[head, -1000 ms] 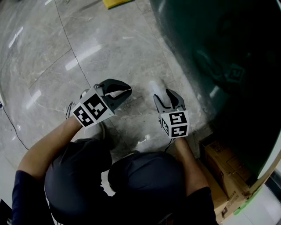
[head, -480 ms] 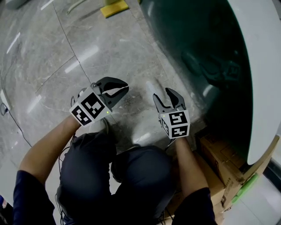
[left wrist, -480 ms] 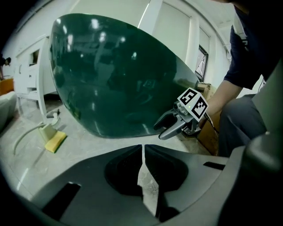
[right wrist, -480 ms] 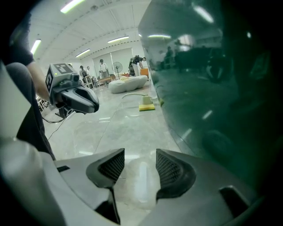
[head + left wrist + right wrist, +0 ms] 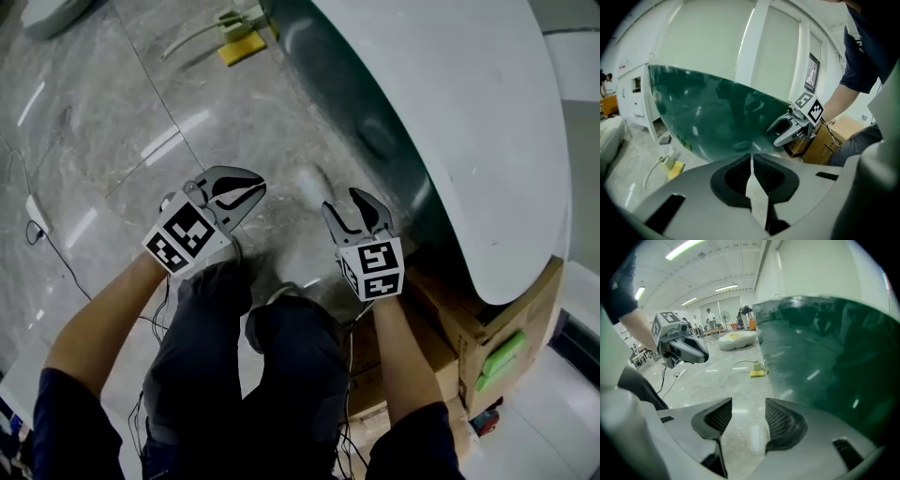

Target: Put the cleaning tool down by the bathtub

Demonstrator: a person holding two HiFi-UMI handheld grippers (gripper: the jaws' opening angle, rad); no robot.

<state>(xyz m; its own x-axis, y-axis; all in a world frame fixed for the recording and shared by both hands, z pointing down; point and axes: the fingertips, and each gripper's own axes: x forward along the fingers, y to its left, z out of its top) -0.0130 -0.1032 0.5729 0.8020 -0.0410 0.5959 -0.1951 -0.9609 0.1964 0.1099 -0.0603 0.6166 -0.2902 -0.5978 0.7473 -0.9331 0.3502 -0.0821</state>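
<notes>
Since a second ago more of the bathtub (image 5: 450, 141) shows, and the cleaning tool (image 5: 236, 37) lies on the floor (image 5: 112, 112) beside it, with left gripper (image 5: 251, 190) jaws clenched on nothing and right gripper (image 5: 345, 204) jaws released, so I think only withdrawing remains.

Left tongs (image 5: 251, 193) and right tongs (image 5: 347, 206) sit side by side, apart, over the floor (image 5: 112, 122). Bathtub (image 5: 450, 112) is just right of the right tongs and runs on ahead. Cleaning tool (image 5: 238, 47) lies on the floor well ahead of the left tongs, beside the bathtub wall. Cardboard boxes (image 5: 464, 314) are behind-right of the right tongs, under the bathtub rim. Cable (image 5: 54, 246) is on the floor, far left of the left tongs.
</notes>
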